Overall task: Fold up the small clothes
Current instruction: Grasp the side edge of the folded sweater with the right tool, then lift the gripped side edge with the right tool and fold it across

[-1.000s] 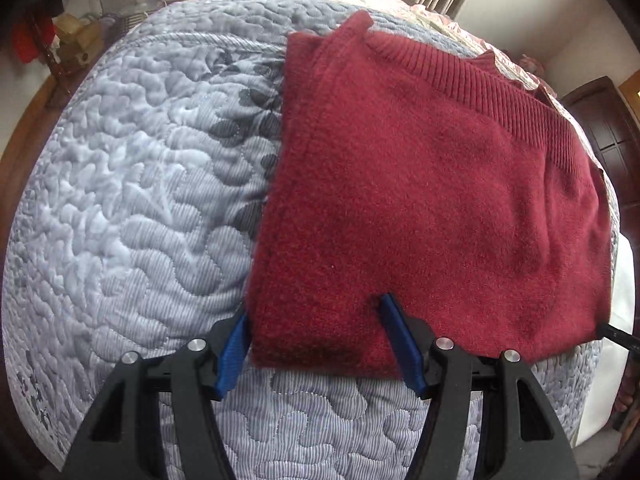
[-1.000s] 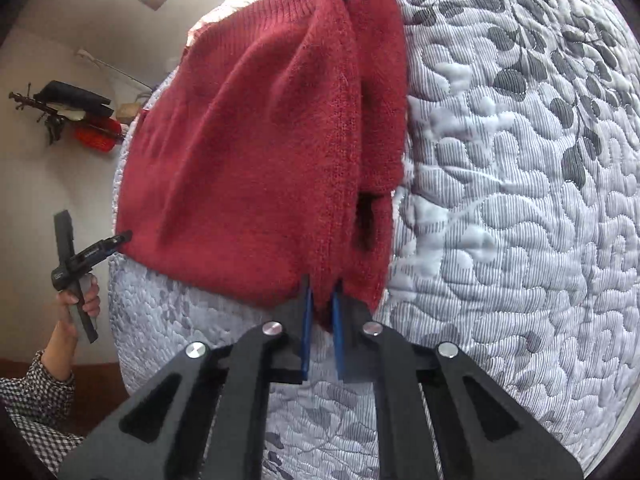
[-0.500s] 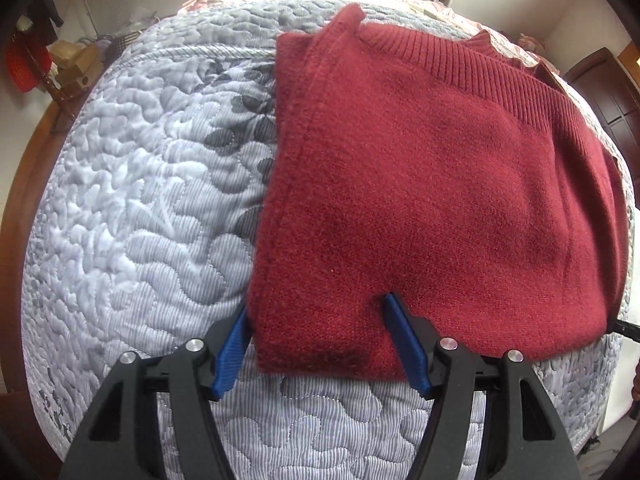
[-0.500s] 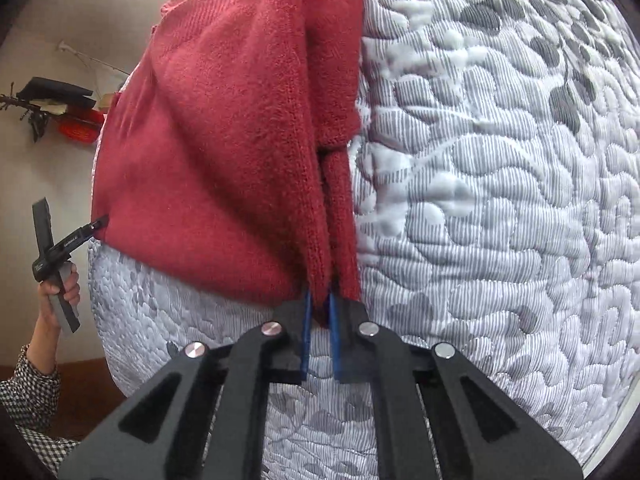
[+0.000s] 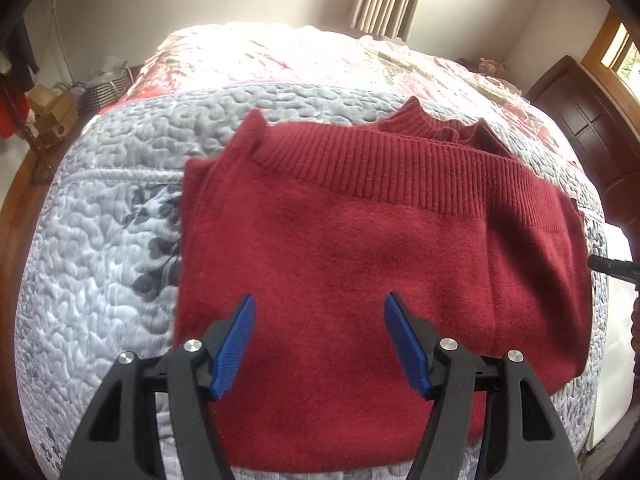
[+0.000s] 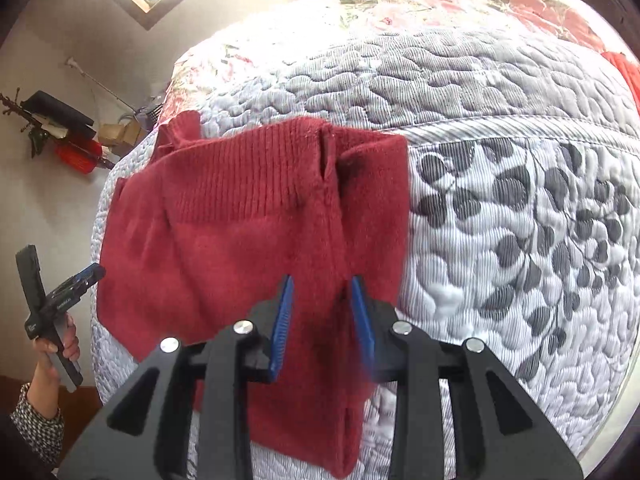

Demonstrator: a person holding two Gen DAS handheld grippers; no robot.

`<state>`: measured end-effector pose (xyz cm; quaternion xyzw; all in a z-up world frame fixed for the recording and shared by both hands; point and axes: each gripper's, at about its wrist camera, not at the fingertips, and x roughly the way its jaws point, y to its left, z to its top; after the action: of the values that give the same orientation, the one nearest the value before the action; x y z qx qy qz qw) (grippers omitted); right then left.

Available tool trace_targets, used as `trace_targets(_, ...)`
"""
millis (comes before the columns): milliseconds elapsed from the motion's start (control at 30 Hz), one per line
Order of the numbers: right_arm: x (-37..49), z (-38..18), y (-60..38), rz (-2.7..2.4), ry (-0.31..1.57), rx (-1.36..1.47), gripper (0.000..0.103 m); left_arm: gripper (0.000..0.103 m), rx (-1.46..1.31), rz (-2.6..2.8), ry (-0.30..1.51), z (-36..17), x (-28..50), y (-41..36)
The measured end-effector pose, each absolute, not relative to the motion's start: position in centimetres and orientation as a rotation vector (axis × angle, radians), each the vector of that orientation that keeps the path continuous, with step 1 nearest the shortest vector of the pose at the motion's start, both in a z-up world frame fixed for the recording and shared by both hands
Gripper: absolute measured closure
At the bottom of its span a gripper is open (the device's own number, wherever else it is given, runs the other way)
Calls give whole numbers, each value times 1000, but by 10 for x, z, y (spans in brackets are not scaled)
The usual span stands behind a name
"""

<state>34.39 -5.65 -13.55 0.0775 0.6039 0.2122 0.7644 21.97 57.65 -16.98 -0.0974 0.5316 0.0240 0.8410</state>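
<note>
Knitwear here, the red sweater [image 5: 360, 280], is soft, floppy, light; w/ left gripper [image 5: 320, 344] wide and right gripper [image 6: 322, 328] part-open, both empty, you should pinch its ribbed hem [image 5: 380, 168].

text: none legible | left gripper [image 6: 60, 300] in the right wrist view: small pale print on its black body, too small and blurred to read

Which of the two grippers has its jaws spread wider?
The left gripper: its jaws stand far apart over the sweater. The right gripper is open too, but its jaws sit closer together, either side of the sweater's folded edge.
</note>
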Motion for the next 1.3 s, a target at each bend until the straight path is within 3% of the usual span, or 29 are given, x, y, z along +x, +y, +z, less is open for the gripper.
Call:
trace_targets(67, 352, -143, -49, 468, 1334, 191, 77, 36, -183, 41, 1138, -181, 225, 571)
trace_targets(100, 355, -145, -48, 469, 1339, 192, 92, 36, -175, 38, 1148, -186, 228, 567)
trace_targets(200, 359, -137, -46, 463, 1304, 178, 96, 36, -173, 29, 1181, -199, 236, 562)
trace_targets(600, 362, -165, -61, 381, 1337, 204, 95, 32, -211, 24, 1203, -220, 239, 568)
trace_targets(667, 360, -158, -59, 383, 1328, 215, 91, 32, -205, 34, 1205, -216, 240, 567)
trace_targets(733, 352, -143, -70, 371, 1304, 227, 75, 32, -205, 41, 1183, -206, 238, 565)
trace_targets(767, 348, -136, -72, 368, 1289, 230, 74, 32, -203, 42, 1168, -201, 236, 565)
trace_targets(1033, 297, -143, -74, 426, 1339, 182, 74, 28, -228, 6, 1110, -179, 233, 548)
trace_targets(1133, 287, -155, -71, 415, 1353, 153, 88, 28, -201, 6, 1130, -188, 236, 538)
trace_targets(1300, 290, -168, -64, 380, 1362, 99, 90, 28, -182, 22, 1198, -215, 240, 531)
